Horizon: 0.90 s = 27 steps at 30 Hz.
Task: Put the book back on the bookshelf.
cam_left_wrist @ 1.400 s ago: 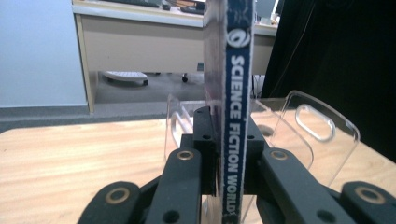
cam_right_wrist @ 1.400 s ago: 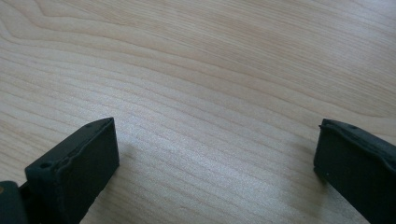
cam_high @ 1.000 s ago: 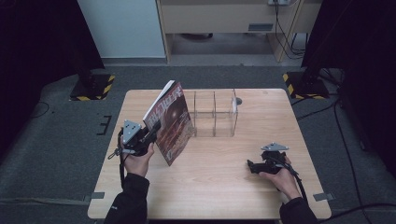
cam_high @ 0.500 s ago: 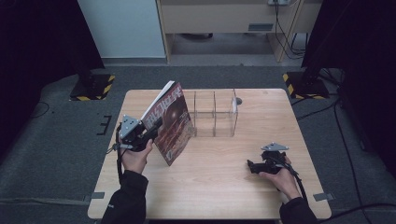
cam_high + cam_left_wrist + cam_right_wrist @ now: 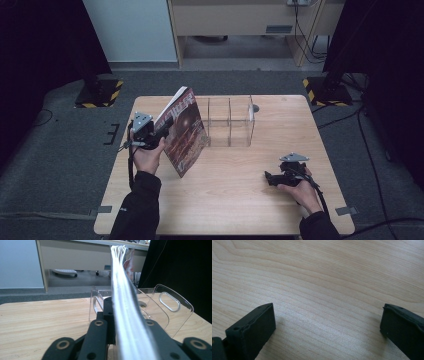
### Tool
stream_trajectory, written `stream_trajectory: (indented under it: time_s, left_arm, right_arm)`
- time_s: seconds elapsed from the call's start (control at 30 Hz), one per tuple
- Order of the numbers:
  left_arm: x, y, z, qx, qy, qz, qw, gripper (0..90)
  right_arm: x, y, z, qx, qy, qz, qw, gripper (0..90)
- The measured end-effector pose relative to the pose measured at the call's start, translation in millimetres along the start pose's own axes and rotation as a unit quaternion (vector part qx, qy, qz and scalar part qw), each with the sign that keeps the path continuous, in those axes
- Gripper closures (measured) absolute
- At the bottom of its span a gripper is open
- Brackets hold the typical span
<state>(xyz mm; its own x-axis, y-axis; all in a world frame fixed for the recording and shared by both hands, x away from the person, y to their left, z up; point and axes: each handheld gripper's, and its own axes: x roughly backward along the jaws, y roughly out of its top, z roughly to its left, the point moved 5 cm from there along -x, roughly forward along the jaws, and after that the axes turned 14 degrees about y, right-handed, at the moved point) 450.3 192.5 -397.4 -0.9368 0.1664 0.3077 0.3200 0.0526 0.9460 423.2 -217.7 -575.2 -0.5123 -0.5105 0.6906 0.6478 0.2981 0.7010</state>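
Now that the left gripper (image 5: 159, 134) has lifted the book (image 5: 184, 131) a little higher than it stood a second ago and carried it slightly toward the clear acrylic rack (image 5: 230, 121), the book hangs tilted just beside the rack's near-left corner, its lower corner close to the table (image 5: 235, 200). Within that second the jaws have loosened briefly and closed again; in the left gripper view they press from both sides on the fanned page edges (image 5: 123, 302), so the grip looks re-seated rather than lost. Beyond those pages the rack's dividers (image 5: 163, 307) stand upright with open slots between them. I judge the book is being lined up for a slot, not yet entered. The right gripper (image 5: 280, 178) rests on the table well apart from the rack, on its near-right side, unmoved, its jaws spread wide over bare wood with nothing between them.
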Motion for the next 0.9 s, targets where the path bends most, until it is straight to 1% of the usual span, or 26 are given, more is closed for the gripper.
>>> stream_trajectory:
  time_s: [0.07,0.17,0.27,0.4,0.43,0.5,0.63,0.73,0.9]
  left_arm:
    - [0.0,0.5,-1.3,0.01,-0.001,-0.003,0.9999,82.9]
    - [0.2,3.0,-5.6,0.023,-0.003,-0.014,0.9996,83.3]
    - [-1.7,5.5,-11.3,0.025,0.003,-0.021,0.9995,83.4]
    - [-8.1,10.7,-18.4,0.017,0.015,-0.035,0.9991,83.4]
    - [-10.9,12.7,-21.0,0.013,0.022,-0.043,0.9988,83.4]
    - [-14.2,15.2,-23.9,0.014,0.024,-0.052,0.9983,83.4]
    - [-23.3,19.8,-26.7,0.017,0.037,-0.068,0.9968,83.5]
    - [-32.3,19.8,-28.9,0.024,0.047,-0.07,0.9961,83.5]
    - [-43.9,19.4,-33.6,0.018,0.068,-0.087,0.9937,83.5]
  right_arm:
    - [0.0,0.0,0.0,0.0,0.0,0.0,1.0,0.4]
    - [0.0,0.0,0.0,0.0,0.0,0.0,1.0,0.4]
    - [0.0,0.1,0.0,-0.001,0.0,0.0,1.0,0.4]
    - [0.0,0.1,0.1,-0.001,0.0,0.0,1.0,0.4]
    - [0.0,0.1,0.1,-0.001,0.0,0.0,1.0,0.4]
    - [0.0,0.2,-0.1,0.0,0.001,0.0,1.0,0.4]
    - [-0.1,0.2,0.1,0.0,0.002,0.001,1.0,0.4]
    - [-0.1,0.3,-0.1,0.001,0.002,0.001,1.0,0.4]
    - [-0.3,0.5,-0.4,0.003,0.002,0.0,1.0,0.4]
